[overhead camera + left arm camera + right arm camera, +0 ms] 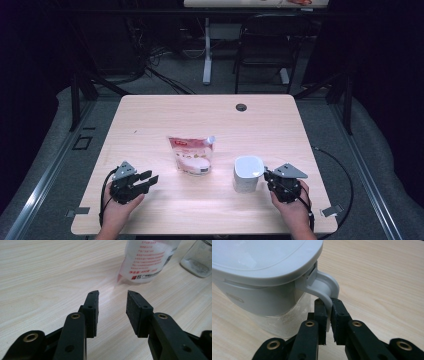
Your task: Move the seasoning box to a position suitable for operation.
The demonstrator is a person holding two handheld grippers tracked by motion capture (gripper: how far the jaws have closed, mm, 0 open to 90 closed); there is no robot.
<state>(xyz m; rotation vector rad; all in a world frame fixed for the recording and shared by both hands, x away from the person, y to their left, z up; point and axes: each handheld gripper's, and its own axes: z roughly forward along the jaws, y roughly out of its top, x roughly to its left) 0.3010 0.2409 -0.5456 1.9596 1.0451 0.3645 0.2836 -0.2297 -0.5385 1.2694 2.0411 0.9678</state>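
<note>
A clear jar with a white lid [247, 173] stands on the table at the right; its glass base [197, 258] shows in the left gripper view. My right gripper [329, 305] is shut on the jar's white handle [325, 288], both pads pressing the thin handle loop [263, 173]. A pink and white pouch with a spout [191, 154] lies in the middle of the table. My left gripper [150, 181] stands open near the front left, its jaws pointing toward the pouch [147, 260] with bare table between them [112, 293].
The wooden table [150, 115] has a round cable hole [241, 107] at the back. Beyond it stand a black chair [265, 45] and a white desk leg [207, 47]. Cables trail from both grippers over the table's front edge.
</note>
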